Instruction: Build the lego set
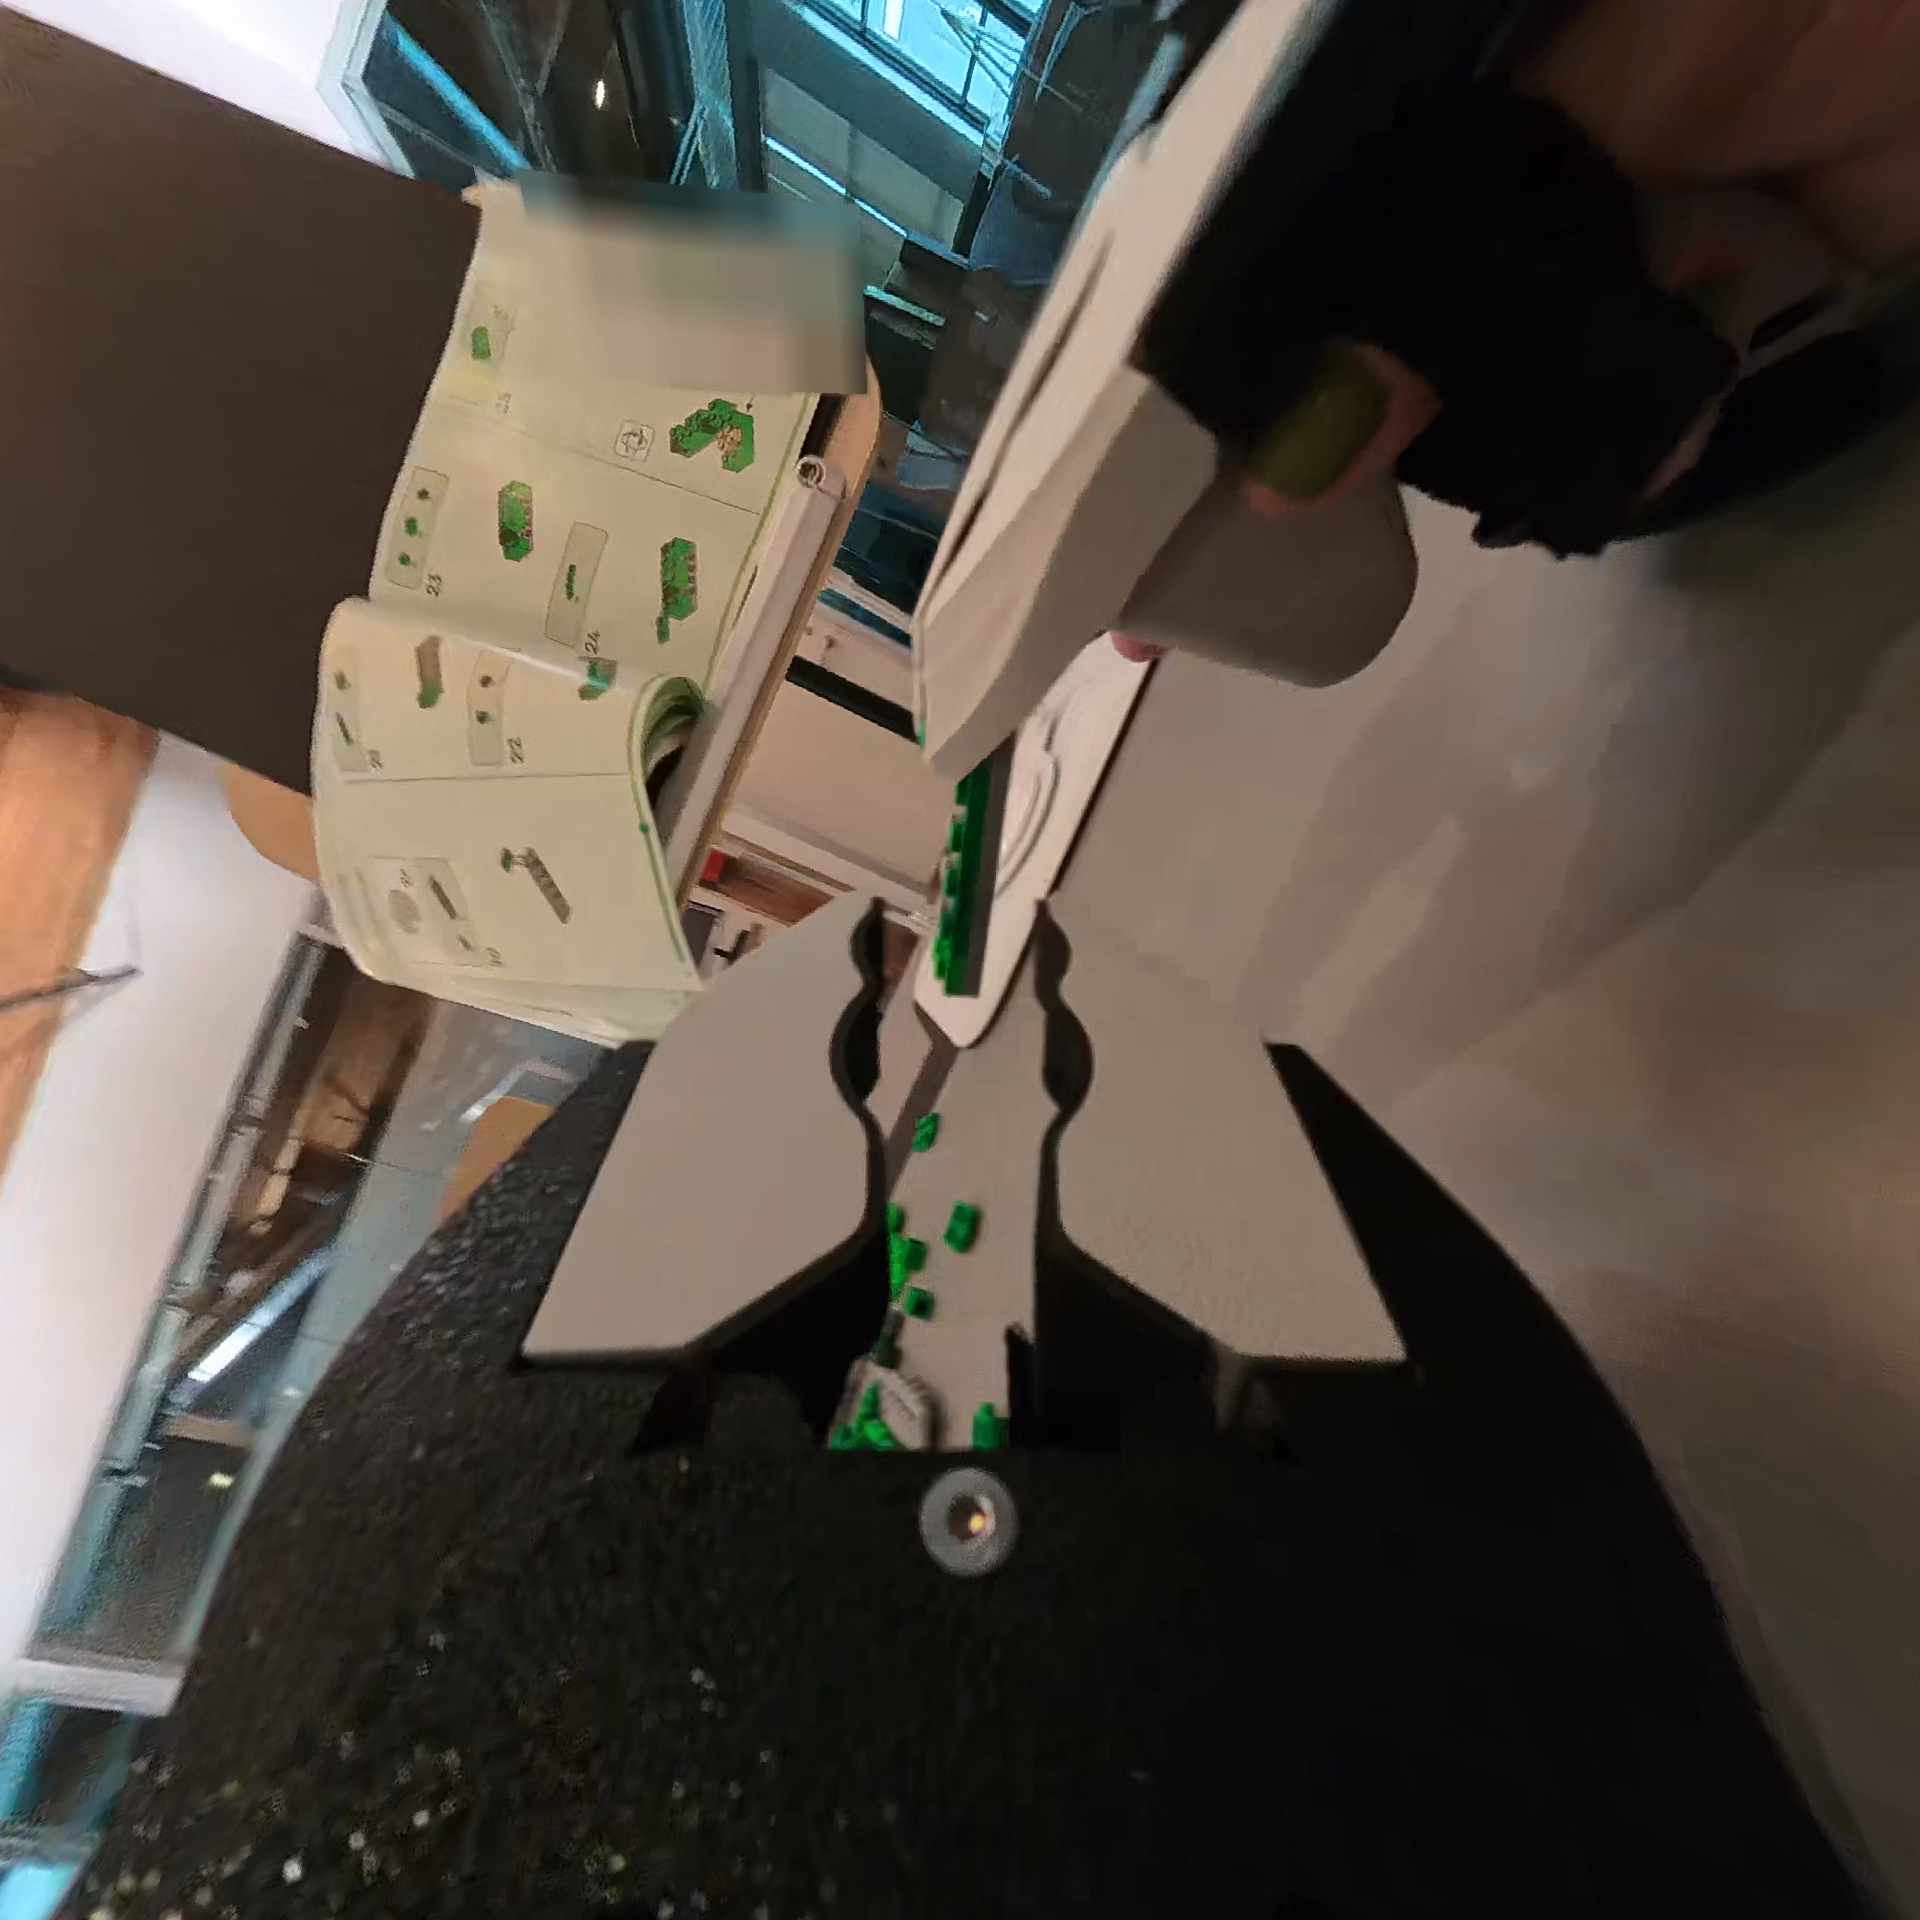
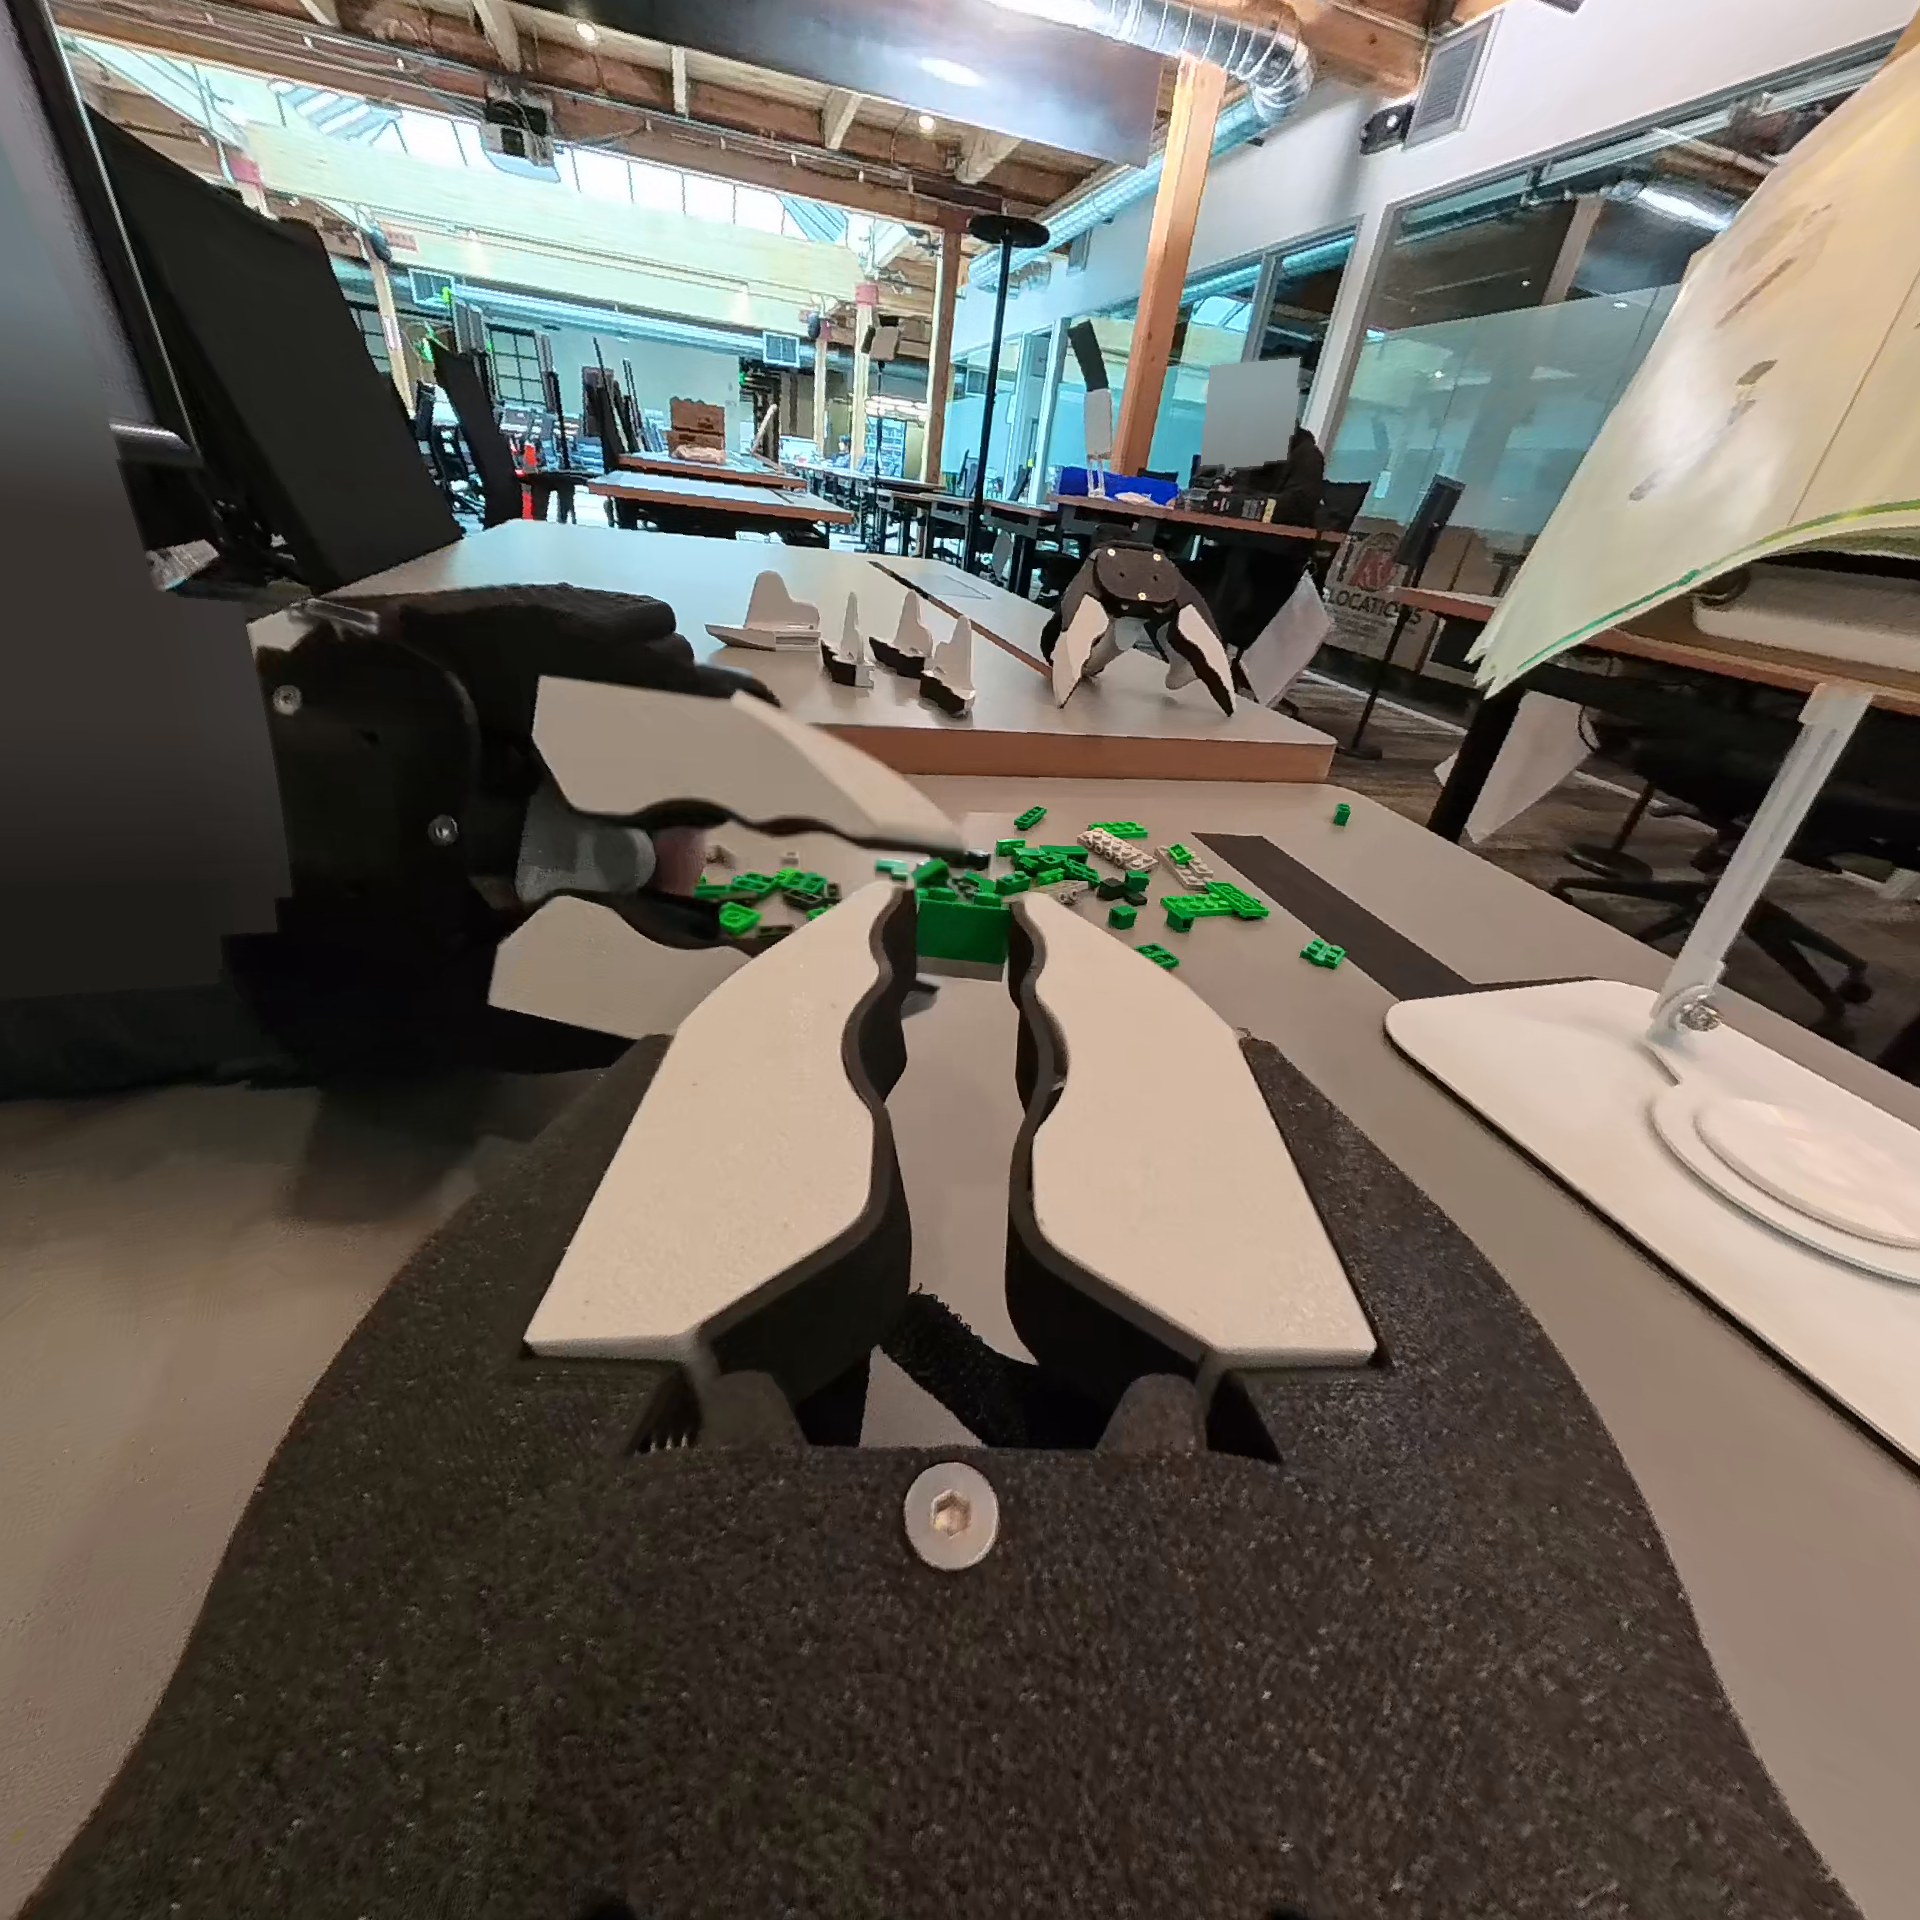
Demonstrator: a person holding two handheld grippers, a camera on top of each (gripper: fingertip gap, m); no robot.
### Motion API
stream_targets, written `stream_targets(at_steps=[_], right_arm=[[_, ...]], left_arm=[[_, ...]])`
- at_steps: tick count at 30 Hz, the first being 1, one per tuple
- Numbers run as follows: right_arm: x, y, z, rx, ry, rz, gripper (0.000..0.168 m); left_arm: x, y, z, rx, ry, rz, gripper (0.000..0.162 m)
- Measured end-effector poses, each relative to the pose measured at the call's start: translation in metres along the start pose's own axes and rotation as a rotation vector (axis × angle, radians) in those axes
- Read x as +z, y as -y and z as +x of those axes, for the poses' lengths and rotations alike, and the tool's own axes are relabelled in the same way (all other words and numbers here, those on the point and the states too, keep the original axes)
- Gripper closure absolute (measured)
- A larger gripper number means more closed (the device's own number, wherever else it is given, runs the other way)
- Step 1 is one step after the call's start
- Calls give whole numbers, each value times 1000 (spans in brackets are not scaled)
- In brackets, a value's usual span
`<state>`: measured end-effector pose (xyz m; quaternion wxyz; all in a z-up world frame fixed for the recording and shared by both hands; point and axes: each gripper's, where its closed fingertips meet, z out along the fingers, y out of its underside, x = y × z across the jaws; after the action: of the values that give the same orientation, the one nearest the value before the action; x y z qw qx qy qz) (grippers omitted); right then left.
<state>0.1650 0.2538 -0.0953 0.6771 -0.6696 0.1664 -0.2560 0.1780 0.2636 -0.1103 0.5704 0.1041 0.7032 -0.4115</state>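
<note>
In the right wrist view my right gripper [image 2: 958,902] is shut on a small green and grey lego assembly [image 2: 961,932], held just above the grey table [image 2: 1403,852]. My left gripper [image 2: 904,868] lies on its side at the left, jaws a little apart, tips right by the assembly. In the left wrist view my left gripper [image 1: 961,920] is open, and the assembly [image 1: 964,883] and a right fingertip [image 1: 961,1013] sit between and just past its tips. Loose green and grey bricks [image 2: 1049,868] lie beyond; they also show in the left wrist view [image 1: 925,1247].
An open instruction booklet [image 2: 1714,395] rests on a white stand with a flat base [image 2: 1621,1081] at the right; it also shows in the left wrist view [image 1: 540,644]. A spare gripper [image 2: 1138,623] and loose fingers [image 2: 894,649] sit on the table behind. A dark monitor [image 2: 270,395] stands at the left.
</note>
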Motion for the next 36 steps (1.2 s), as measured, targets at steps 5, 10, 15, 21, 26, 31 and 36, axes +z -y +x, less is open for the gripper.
stream_targets(at_steps=[5, 10, 15, 21, 26, 31, 36], right_arm=[[-8, -7, 11, -71, -44, -68, 152], [-16, -32, 32, -132, -200, -281, 152], [-30, -48, 33, -79, -380, -433, 152], [-51, -57, 17, -73, -462, -533, 152], [-67, -64, 8, -74, -497, -610, 152], [-73, -74, -1, -35, -457, -681, 135], [-81, -85, -7, 112, -405, -737, 129]], left_arm=[[-1, -10, -1, -250, -77, 12, 109], [-1, -28, -11, -440, -72, -28, 106], [-3, -38, -18, -471, -22, -68, 112], [-2, -37, -15, -496, -14, -103, 116], [0, -50, -16, -668, -29, -158, 112], [-1, -46, -14, -682, -44, -143, 113], [-1, -39, -10, -672, -65, -129, 113]])
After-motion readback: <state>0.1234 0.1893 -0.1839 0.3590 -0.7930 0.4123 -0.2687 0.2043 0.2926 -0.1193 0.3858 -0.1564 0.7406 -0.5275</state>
